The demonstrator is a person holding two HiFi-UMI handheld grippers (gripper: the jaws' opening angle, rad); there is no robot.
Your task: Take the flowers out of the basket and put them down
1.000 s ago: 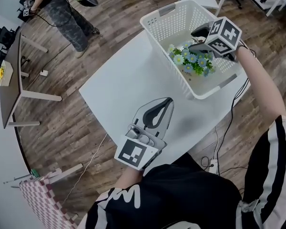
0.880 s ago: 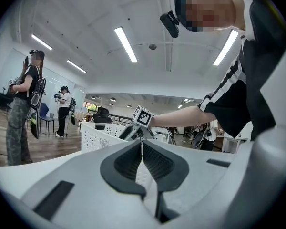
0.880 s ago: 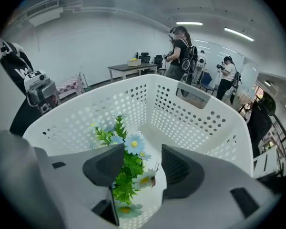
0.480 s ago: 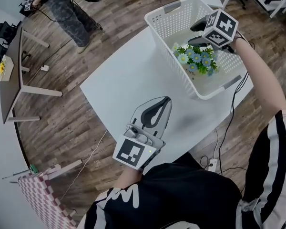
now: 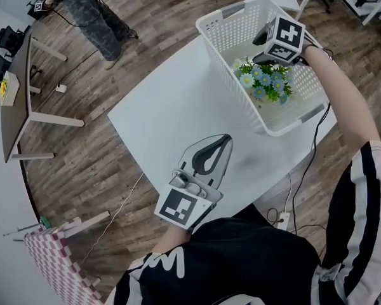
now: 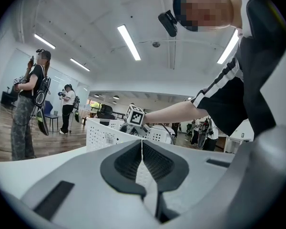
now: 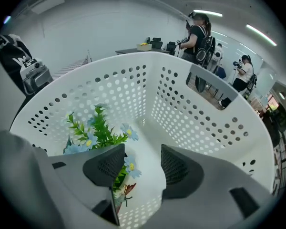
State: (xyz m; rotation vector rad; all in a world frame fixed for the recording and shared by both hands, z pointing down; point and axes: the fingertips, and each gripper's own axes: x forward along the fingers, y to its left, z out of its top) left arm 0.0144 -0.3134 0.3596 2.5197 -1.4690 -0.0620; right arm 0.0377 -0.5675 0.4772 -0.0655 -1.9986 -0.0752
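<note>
the white bench is bare across its whole middle, so we have open room between the basket at its far right corner and our left claw by the near edge. the basket's right end sits close to the bench's right edge. its tall perforated walls close in the flowers on every side, leaving only the open top.

the flowers lie on the basket floor, towards its right half. in the right gripper view their stem end lies nearest us, low beside one jaw. the green sprigs and blue heads point up and away towards the far wall. from the head view the bunch's long axis seems to run with the basket's long sides.

our right claw hangs inside the basket with jaws apart. one blue head is in the gap just beside one jaw, with nothing clamped. our left claw is closed and empty, its jaws meeting at the tips.

off the bench we see wooden floor, a dark desk, a standing person and a cable below the right edge.
</note>
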